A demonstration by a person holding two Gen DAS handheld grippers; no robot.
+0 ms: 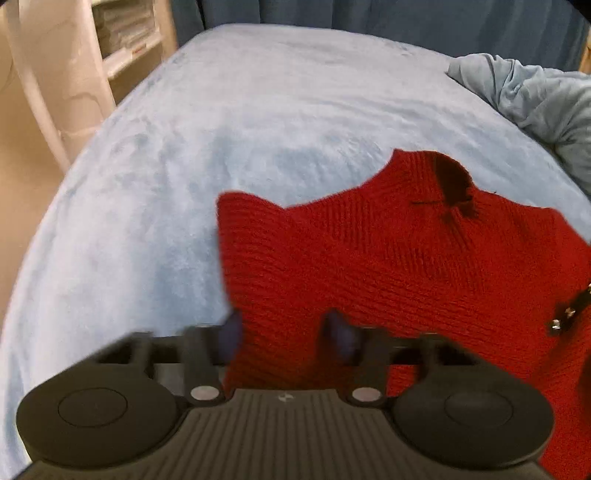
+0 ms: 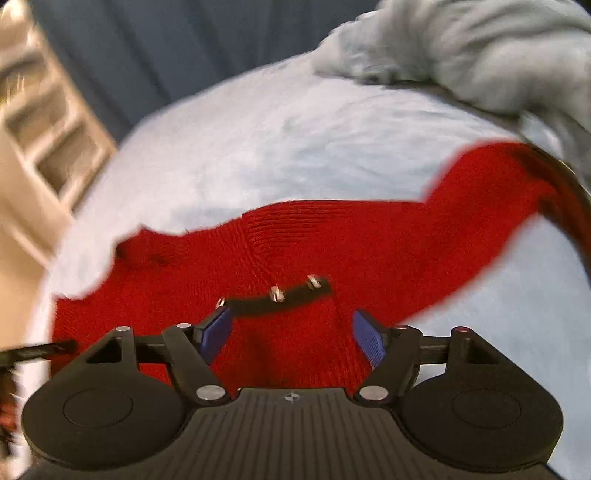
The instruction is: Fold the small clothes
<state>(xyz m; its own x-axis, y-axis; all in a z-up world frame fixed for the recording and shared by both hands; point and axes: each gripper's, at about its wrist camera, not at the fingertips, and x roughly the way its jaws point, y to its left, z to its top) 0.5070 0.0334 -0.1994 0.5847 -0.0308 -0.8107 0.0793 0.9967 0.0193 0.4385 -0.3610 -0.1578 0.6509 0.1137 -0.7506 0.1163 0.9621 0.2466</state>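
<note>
A small red knit sweater (image 1: 388, 258) lies spread on a pale blue blanket (image 1: 221, 129). It also shows in the right wrist view (image 2: 332, 240), with one sleeve reaching to the upper right. A black strap with metal studs (image 2: 280, 299) lies across it. My left gripper (image 1: 286, 332) is open, its blue pads either side of the sweater's near left edge. My right gripper (image 2: 291, 332) is open just above the sweater's near part, with the strap close to its left pad (image 2: 214, 332). Both views are blurred.
A crumpled grey-blue cloth (image 1: 535, 99) is heaped at the far right of the bed and also shows in the right wrist view (image 2: 480, 48). A white shelf unit (image 1: 122, 40) stands off the bed's left side. Dark blue curtains (image 1: 369, 14) hang behind.
</note>
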